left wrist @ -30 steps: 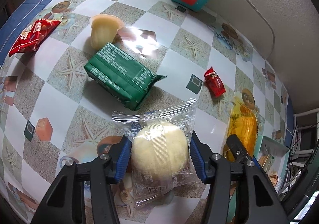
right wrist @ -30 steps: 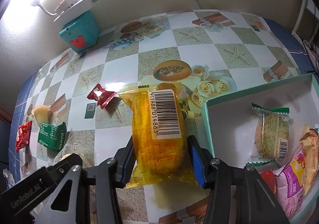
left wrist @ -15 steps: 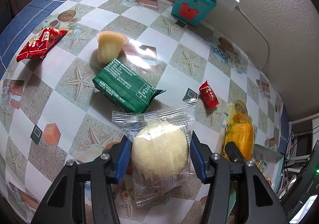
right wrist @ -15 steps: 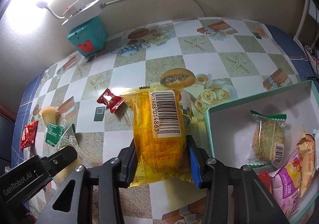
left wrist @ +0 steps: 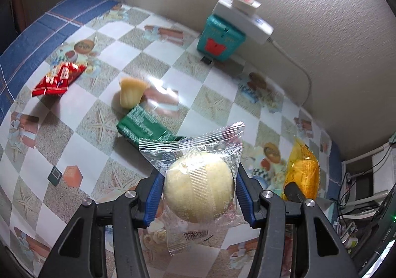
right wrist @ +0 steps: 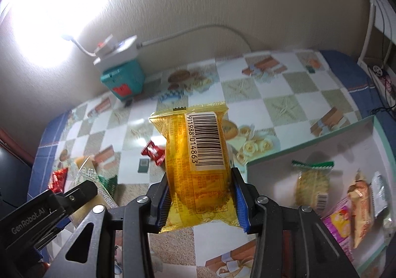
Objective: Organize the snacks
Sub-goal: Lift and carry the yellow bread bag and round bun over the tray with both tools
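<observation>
A round pale-yellow cake in a clear plastic wrapper (left wrist: 199, 193) is clamped between the blue pads of the left gripper (left wrist: 199, 197), whose jaws are partly closed against its sides; the cake is held clear above the checkered, starfish-printed tablecloth (left wrist: 104, 127). A yellow-orange transparent snack packet with a white barcode label (right wrist: 198, 166) is gripped the same way by the right gripper (right wrist: 200, 202), its jaws having just been closing onto the packet, which is held upright above the cloth. Just right of this packet a white open box with a teal rim (right wrist: 309, 151) is seen, with several wrapped snacks lying inside. On the cloth below the left gripper, a green rectangular foil packet (left wrist: 143, 127) is seen, with a pale jelly cup (left wrist: 131, 92) beside it and a red sachet (left wrist: 58, 76) well apart to the left. A small red wrapped candy (right wrist: 153, 153) lies behind the yellow packet. A teal box with a red mark (left wrist: 220, 40) is set against the wall.
</observation>
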{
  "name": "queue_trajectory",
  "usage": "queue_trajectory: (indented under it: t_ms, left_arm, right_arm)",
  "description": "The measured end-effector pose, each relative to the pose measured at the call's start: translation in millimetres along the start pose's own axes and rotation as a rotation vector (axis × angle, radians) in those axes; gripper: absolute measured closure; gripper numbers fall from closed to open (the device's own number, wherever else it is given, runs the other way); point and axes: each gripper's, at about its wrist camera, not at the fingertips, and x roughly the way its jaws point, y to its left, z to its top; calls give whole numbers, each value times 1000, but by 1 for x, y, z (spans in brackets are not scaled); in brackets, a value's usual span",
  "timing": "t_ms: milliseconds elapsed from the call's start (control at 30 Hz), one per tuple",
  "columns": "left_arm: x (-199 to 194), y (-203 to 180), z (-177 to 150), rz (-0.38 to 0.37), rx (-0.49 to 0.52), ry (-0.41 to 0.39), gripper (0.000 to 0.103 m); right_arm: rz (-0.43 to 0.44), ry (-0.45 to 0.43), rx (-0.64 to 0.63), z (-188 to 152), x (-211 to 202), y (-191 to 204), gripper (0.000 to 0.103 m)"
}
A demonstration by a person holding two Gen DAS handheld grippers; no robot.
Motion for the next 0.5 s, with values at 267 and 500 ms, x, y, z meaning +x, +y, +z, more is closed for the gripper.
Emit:
queue_trajectory:
  t_ms: [267,500]
  left_arm:
    - [-22,-15,0,-55,13,-48,47]
    - [-32,-36,-8,-109,40,-57,47]
  right_arm:
    - [2,-75,26,11,-35,-15,56]
    - [-12,-117,74,18,-58,-44,56]
